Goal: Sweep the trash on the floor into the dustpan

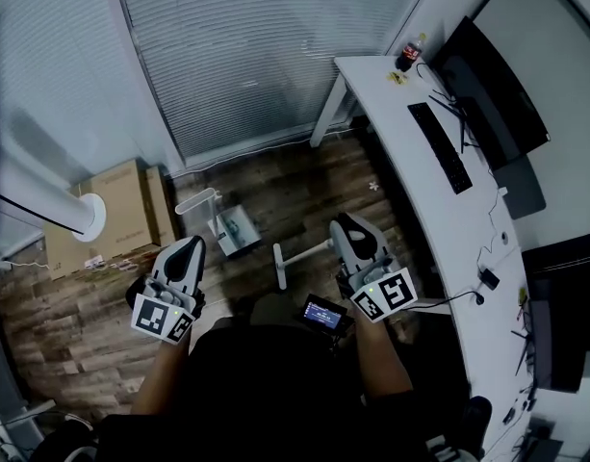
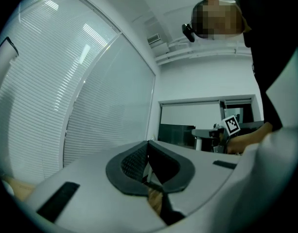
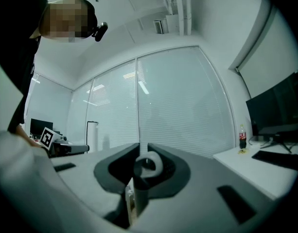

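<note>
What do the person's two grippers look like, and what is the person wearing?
The left gripper and right gripper are both pale grey, tapered shells with dark jaw pads. Each carries a cube of black-and-white square markers at its rear. The person wears a dark top.

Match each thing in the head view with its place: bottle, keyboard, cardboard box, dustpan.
Things:
1. bottle
2. keyboard
3. cardboard box
4. dustpan

Places:
A. on the floor, far left
B. at the far end of the white desk
C. on the floor in the middle of the view, below the blinds
D. on the desk, in front of the monitor

Pairs: 1-B, 2-D, 3-A, 4-C.
</note>
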Demonstrator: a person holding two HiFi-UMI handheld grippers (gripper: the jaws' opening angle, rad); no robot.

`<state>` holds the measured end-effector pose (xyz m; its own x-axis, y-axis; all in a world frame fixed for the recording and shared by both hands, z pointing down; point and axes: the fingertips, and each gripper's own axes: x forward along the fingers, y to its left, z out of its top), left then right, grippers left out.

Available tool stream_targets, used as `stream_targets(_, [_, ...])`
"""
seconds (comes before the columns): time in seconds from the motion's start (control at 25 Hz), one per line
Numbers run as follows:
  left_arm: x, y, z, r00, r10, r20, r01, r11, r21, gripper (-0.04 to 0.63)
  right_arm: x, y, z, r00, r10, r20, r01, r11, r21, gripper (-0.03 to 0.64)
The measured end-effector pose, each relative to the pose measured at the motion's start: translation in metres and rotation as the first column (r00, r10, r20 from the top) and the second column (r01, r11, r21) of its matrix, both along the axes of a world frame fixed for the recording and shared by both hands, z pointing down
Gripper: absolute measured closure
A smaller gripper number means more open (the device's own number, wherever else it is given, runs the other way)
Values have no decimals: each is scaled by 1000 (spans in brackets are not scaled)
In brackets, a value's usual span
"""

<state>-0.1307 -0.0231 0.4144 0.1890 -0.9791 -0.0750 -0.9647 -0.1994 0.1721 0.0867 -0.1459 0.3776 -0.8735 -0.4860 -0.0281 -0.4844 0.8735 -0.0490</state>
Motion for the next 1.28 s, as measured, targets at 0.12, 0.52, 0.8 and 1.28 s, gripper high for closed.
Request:
stream_targets(0.12, [19,6,7,999,43,-16,-43,999,-30,600,10,17,2,1000,-12,12,12,1000,-9,561])
stream_targets(0.52, [81,45,16,988,152,1,-151,981,-123,600,59,80,17,999,-4,43,5,1000,-30,560])
stream_targets(0.8, [124,94,13,996,76,53,-68,989,-127,600,100,131,26,999,0,39,0,1000,-15,560])
stream_targets(1.28, [113,135,23,999,15,33,-10,992,-128,600,114,167,39,998,67,14,-66,997,-42,560])
